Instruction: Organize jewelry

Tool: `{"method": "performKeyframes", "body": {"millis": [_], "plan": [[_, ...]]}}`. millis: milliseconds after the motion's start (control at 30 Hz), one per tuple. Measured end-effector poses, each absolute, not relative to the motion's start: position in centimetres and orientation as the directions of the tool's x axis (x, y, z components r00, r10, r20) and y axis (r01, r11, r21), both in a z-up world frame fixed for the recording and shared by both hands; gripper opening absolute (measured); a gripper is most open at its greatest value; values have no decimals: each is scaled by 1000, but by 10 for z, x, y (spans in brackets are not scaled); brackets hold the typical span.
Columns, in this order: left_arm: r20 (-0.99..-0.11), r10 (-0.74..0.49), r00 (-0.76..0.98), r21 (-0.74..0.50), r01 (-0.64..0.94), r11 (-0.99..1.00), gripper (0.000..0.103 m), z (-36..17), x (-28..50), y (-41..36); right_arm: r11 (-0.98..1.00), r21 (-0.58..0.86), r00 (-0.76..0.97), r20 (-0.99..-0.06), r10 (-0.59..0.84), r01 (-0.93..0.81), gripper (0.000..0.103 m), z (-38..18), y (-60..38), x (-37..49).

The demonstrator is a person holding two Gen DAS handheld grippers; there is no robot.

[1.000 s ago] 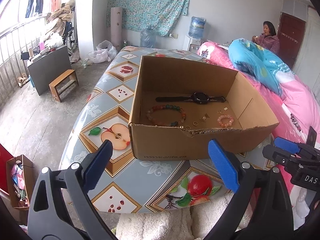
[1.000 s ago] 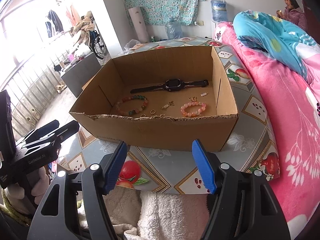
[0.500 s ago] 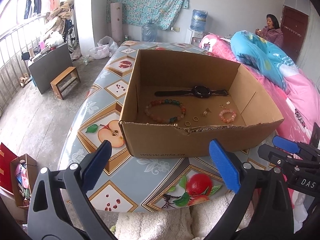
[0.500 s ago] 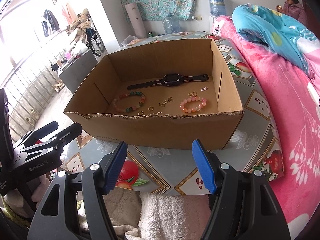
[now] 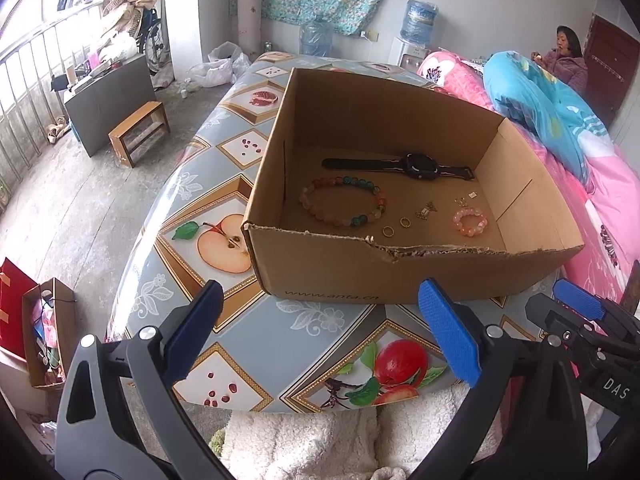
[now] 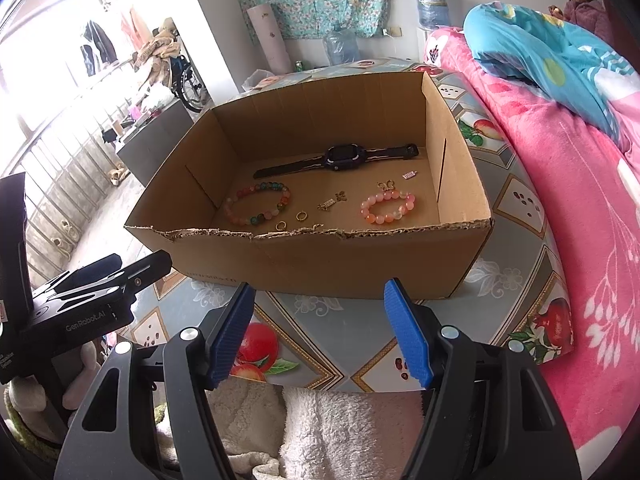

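An open cardboard box (image 5: 400, 276) (image 6: 360, 264) stands on a table with a fruit-print cloth (image 5: 224, 152). Inside lie a black watch (image 5: 416, 165) (image 6: 344, 156), a multicoloured bead bracelet (image 5: 344, 205) (image 6: 258, 202), a small pink bead bracelet (image 5: 470, 221) (image 6: 387, 207), two gold rings (image 5: 396, 227) (image 6: 291, 220) and small gold charms (image 5: 425, 211) (image 6: 332, 201). My left gripper (image 5: 320, 324) and right gripper (image 6: 320, 328) are both open and empty, held side by side in front of the box's near wall.
A bed with pink (image 6: 560, 184) and blue quilts (image 5: 552, 104) lies right of the table. A person (image 5: 564, 56) sits at the far right. A wooden stool (image 5: 138, 132) and grey cabinet stand on the floor at left. White fleece (image 6: 312, 428) lies below the grippers.
Both grippers have risen and moved a little closer to the box, so more of its floor shows. Both stay open. The jewelry has not moved.
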State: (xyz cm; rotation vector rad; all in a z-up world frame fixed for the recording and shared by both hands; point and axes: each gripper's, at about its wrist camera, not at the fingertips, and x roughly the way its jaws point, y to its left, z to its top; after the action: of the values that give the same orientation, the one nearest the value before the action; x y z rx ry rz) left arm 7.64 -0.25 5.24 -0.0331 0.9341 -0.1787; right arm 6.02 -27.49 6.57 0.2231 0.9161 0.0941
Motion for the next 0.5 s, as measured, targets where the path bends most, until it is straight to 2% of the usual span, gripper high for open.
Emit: {"method": "performKeyframes", "body": {"millis": [500], "plan": [[-834,-158,529,-107,127,986,94,48,88,-9,973,228,565,-809,163,45,66,57,-272,72]]}}
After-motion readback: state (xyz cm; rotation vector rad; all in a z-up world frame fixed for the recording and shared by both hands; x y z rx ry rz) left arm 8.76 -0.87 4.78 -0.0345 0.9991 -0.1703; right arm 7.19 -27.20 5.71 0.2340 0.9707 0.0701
